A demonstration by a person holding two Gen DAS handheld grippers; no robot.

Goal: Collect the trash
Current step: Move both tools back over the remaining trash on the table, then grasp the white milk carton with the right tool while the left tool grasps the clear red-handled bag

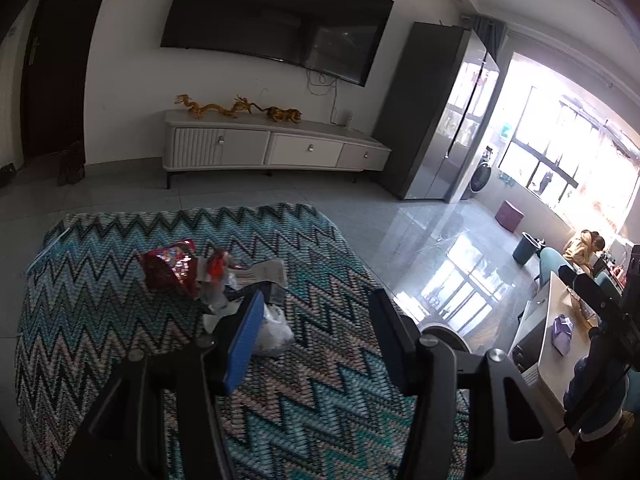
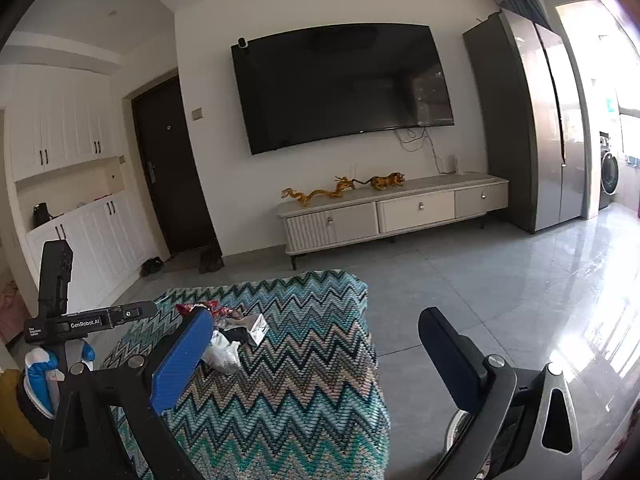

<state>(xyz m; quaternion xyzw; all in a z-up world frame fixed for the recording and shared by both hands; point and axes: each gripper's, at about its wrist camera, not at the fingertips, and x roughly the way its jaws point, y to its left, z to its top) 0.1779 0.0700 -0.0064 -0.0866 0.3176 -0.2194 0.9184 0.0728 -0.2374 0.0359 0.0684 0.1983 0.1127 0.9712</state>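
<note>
You held two claws over a low surface draped in a teal, grey and black zigzag cloth (image 1: pixel 120 312); whether a counter or an ottoman lay under it could not be told. Your left claw (image 1: pixel 316 336) stood released, its blue-padded finger (image 1: pixel 244 344) and dark finger apart with nothing between them. Your right claw (image 2: pixel 316 364) was also released and empty, its blue pad at nine o'clock and its black pad at three o'clock. The trash sat in a small heap on the cloth, at about eleven o'clock from your left claw: a shiny red wrapper (image 1: pixel 170 266), a white paper slip (image 1: pixel 264 272) just beside it at three o'clock, and a crumpled clear plastic bag (image 1: pixel 276 330) nearest the claw, partly behind the blue pad. In the right wrist view the same heap (image 2: pixel 232 336) lay at twelve o'clock from the blue pad. Your blue-and-white gloved hand (image 2: pixel 40 376) gripped the left device at nine o'clock. Beyond the cloth stood a white TV cabinet (image 2: pixel 400 212), a wall-mounted television (image 2: pixel 340 88) above it, and a tall grey refrigerator (image 2: pixel 532 128) at two o'clock.
</note>
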